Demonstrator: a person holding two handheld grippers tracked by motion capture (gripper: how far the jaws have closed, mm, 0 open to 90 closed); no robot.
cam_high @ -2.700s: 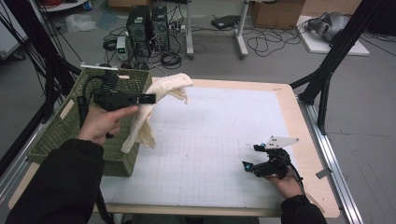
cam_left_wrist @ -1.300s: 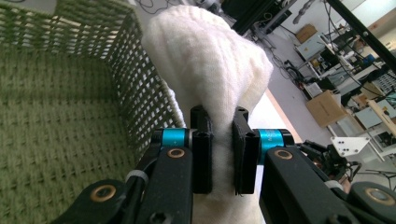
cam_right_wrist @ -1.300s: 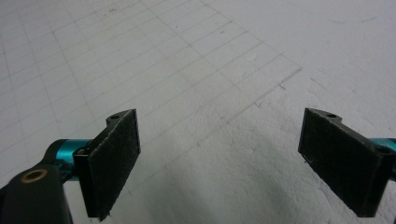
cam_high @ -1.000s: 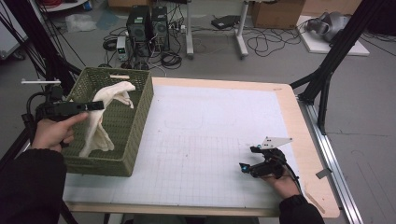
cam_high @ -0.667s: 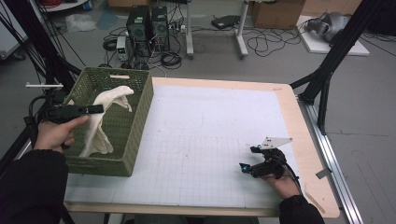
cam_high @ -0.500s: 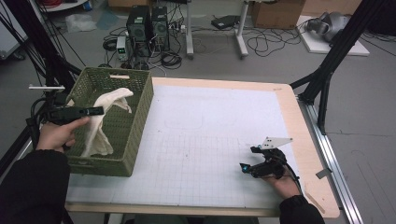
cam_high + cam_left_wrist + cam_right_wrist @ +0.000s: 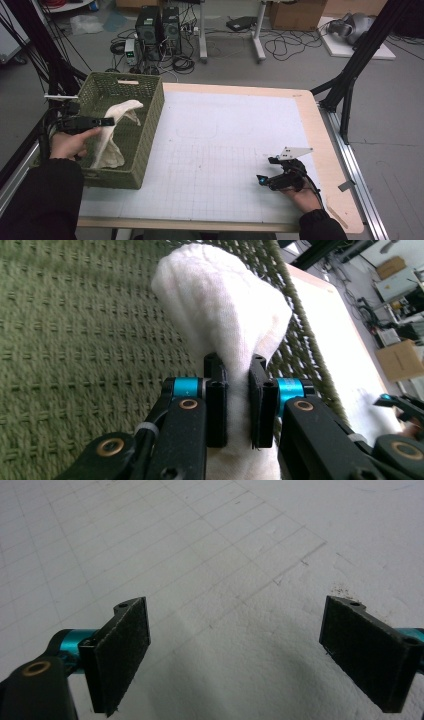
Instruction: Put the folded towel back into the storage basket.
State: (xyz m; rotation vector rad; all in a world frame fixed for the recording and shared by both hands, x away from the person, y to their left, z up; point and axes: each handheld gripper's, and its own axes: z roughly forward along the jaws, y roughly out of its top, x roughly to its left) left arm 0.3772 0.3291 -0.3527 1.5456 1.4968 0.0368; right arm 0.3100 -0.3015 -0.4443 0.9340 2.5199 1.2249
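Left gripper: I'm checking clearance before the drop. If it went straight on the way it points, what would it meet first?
Probably the basket's woven side wall, just past the white cloth the left gripper pinches; depth is unclear.

Basket (image 7: pixel 148 107) stands at the left edge of the table (image 7: pixel 325 150), beside the mat (image 7: pixel 220 150) that covers the tabletop. Cloth (image 7: pixel 112 135) hangs inside the basket, its lower end on the basket floor, its top between the left gripper (image 7: pixel 107 121) fingers (image 7: pixel 217 390). Right gripper (image 7: pixel 261 179) rests on the mat near the front right corner, well apart from the basket.
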